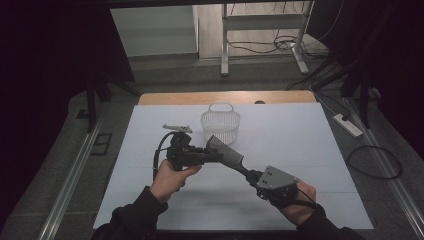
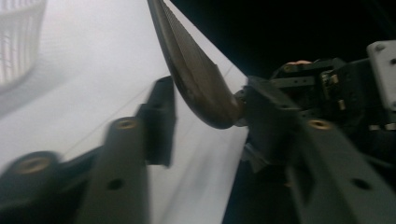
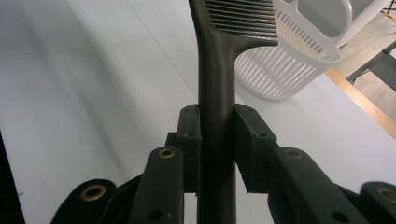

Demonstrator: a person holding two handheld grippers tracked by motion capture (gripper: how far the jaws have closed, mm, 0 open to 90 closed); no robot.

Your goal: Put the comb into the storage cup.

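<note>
Right gripper view: the right tongs (image 3: 217,133) pinch the handle of the dark comb (image 3: 219,84), both pads pressed flat against it, teeth pointing away toward the white basket (image 3: 299,65). In the high view the comb (image 1: 226,151) is held in the air above the worktop (image 1: 300,150), just in front of the basket (image 1: 220,122), bridging the two grippers. The left tongs (image 2: 205,114) straddle the comb's head; the near pad (image 2: 161,119) stands apart from it, and contact at the far pad cannot be told, so the grip is not yet made. Judged step: handover of the comb from right to left. The next move calls for the left tongs to seat firmly on the head before the right tongs release, then a carry to the basket
</note>
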